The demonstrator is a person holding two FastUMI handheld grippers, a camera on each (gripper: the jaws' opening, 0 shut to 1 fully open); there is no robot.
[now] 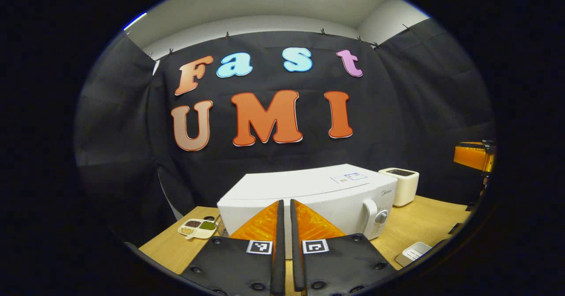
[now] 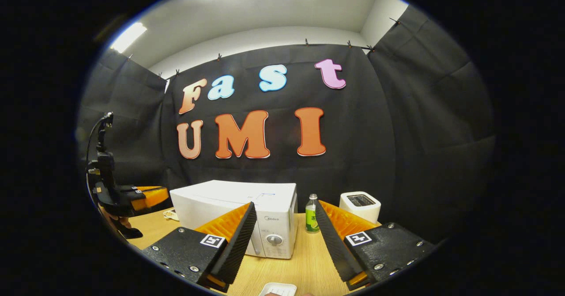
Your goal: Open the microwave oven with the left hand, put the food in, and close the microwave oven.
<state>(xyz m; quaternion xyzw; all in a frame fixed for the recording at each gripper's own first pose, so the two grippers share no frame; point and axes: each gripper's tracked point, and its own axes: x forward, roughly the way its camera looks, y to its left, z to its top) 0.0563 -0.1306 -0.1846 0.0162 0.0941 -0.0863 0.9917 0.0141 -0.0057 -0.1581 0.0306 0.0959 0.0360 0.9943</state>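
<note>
The white microwave (image 1: pixel 309 194) stands on the wooden table (image 1: pixel 437 216) with its door closed; its handle (image 1: pixel 370 212) and knob (image 1: pixel 380 217) are on its right side. My left gripper (image 1: pixel 285 225) hovers in front of the door, shut with nothing between its fingers. The right gripper view has the microwave (image 2: pixel 238 207) ahead and slightly left. My right gripper (image 2: pixel 284 205) is open and empty, well short of the microwave. A small white tray (image 2: pixel 278 289) lies just below it at the table's near edge. A divided dish of food (image 1: pixel 197 228) sits left of the microwave.
A white toaster (image 1: pixel 399 185) stands right of the microwave, with a green bottle (image 2: pixel 312 214) between them. The left gripper (image 2: pixel 161 195), held by a hand (image 2: pixel 117 221), appears at the left. The right gripper (image 1: pixel 459 154) is at the far right. A white tray (image 1: pixel 412 252) lies near the front.
</note>
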